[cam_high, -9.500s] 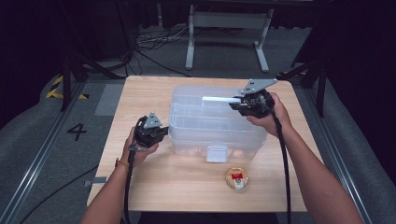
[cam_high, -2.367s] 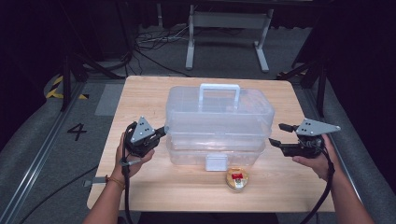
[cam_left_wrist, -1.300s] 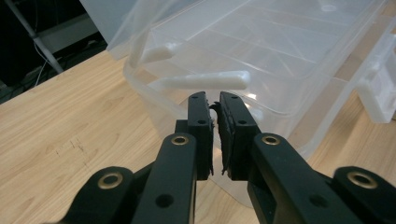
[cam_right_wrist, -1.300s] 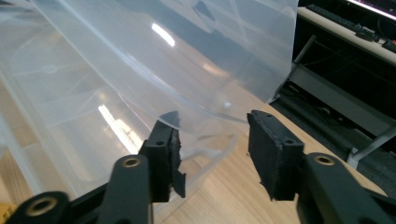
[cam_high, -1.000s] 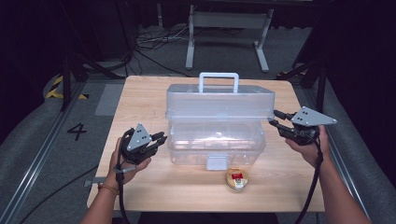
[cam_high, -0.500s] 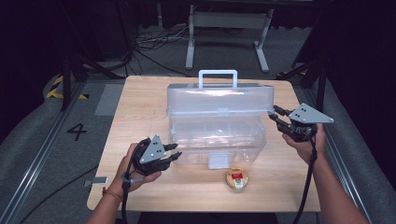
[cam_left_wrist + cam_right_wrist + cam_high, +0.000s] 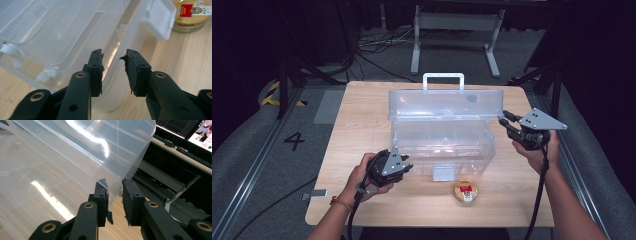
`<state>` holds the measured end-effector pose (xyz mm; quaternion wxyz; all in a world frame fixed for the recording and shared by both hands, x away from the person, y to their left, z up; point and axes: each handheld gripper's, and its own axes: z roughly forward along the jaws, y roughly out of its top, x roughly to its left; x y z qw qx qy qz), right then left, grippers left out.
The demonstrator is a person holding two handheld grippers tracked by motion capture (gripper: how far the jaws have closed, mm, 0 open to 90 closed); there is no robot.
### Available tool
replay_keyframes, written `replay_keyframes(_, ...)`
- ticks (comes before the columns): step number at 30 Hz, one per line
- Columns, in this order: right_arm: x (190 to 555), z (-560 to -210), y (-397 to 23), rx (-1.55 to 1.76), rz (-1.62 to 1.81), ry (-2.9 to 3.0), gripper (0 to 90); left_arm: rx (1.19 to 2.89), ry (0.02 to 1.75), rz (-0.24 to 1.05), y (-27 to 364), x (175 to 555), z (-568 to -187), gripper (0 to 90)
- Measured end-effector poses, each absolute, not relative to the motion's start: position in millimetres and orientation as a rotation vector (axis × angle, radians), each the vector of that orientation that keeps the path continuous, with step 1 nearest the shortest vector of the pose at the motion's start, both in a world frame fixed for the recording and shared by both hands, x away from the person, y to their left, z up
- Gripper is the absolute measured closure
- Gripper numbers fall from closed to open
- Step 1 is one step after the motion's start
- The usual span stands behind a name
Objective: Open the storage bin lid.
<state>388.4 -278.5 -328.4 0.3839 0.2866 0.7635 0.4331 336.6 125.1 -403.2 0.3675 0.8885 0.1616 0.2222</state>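
Observation:
A clear plastic box (image 7: pixel 439 145) stands mid-table with its lid (image 7: pixel 444 104) tipped up steeply, handle on top. My right gripper (image 7: pixel 503 118) is at the lid's right edge. In the right gripper view that edge (image 7: pixel 125 165) runs down between the jaws of the gripper (image 7: pixel 113 182), which have just been closing; it lies against the left pad and a slit of table shows before the right pad. My left gripper (image 7: pixel 408 167) is open by the box's front left corner (image 7: pixel 112 95). Its jaws (image 7: pixel 113 53) have just been opening, with nothing between them.
A round gold tin (image 7: pixel 466 191) with a red label lies on the wooden table (image 7: pixel 362 115) in front of the box, near its hanging white latch (image 7: pixel 444 172). Dark floor, cables and a metal stand lie beyond the far edge.
The lid has tipped up further with the right gripper at its edge. My left gripper has moved right and nearer, from the box's left side to its front left corner.

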Motion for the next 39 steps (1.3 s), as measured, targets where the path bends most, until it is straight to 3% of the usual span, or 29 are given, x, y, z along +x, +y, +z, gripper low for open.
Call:
replay_keyframes(23,403.3,-309.6,-270.8,0.869,1.100,1.917,77.2,2.294,0.384,0.502,126.6,344.5,-403.5,70.8)
replay_keyframes(39,406.3,-300.2,-262.4,0.847,1.050,1.900,78.3,2.257,0.453,0.536,137.7,354.3,-400.2,70.8)
